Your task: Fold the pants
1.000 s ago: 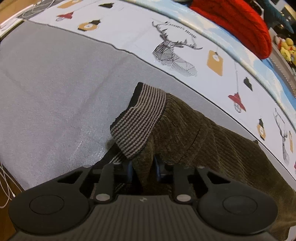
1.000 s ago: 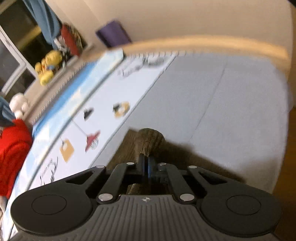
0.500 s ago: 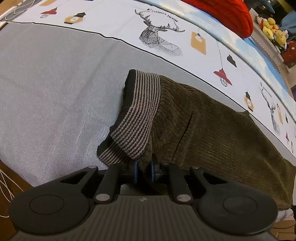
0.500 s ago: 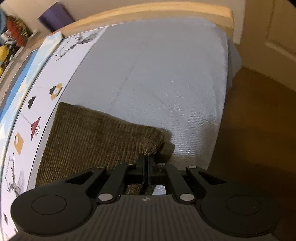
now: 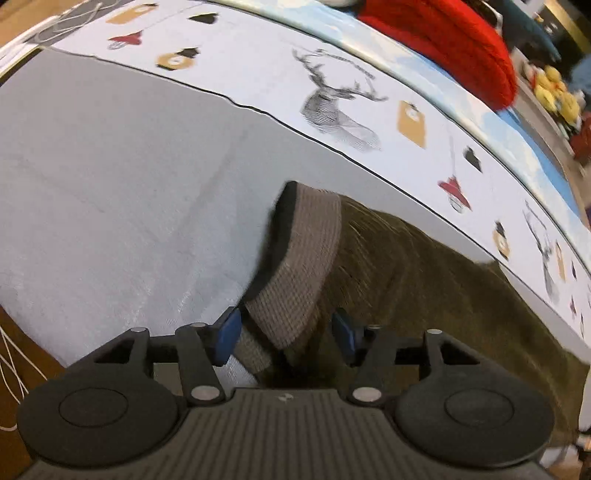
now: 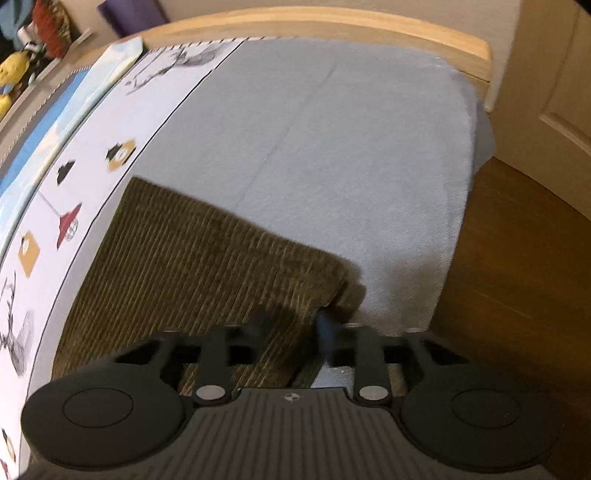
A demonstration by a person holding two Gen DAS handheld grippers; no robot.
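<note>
Two hand-held grippers of mine hung over the bed, one at each end of the olive corduroy pants (image 5: 424,280). The pants lay flat on the grey bedspread (image 5: 110,203), their long axis running alongside the black-edged border of the white printed sheet (image 5: 258,62), just beside it.

My left hand-held gripper (image 5: 284,332) had its jaws opening; the striped ribbed waistband (image 5: 306,258) sat between the blue pads (image 5: 226,334) without being pressed. That waistband end pointed toward the left of my left view.

My right hand-held gripper (image 6: 291,325) was opening too, with the near corner of the folded leg end (image 6: 229,258) lying between its jaws, not clamped. This end faced the wooden footboard (image 6: 332,22), well short of it. A red knitted garment (image 5: 450,40) lay far off on the sheet.
</note>
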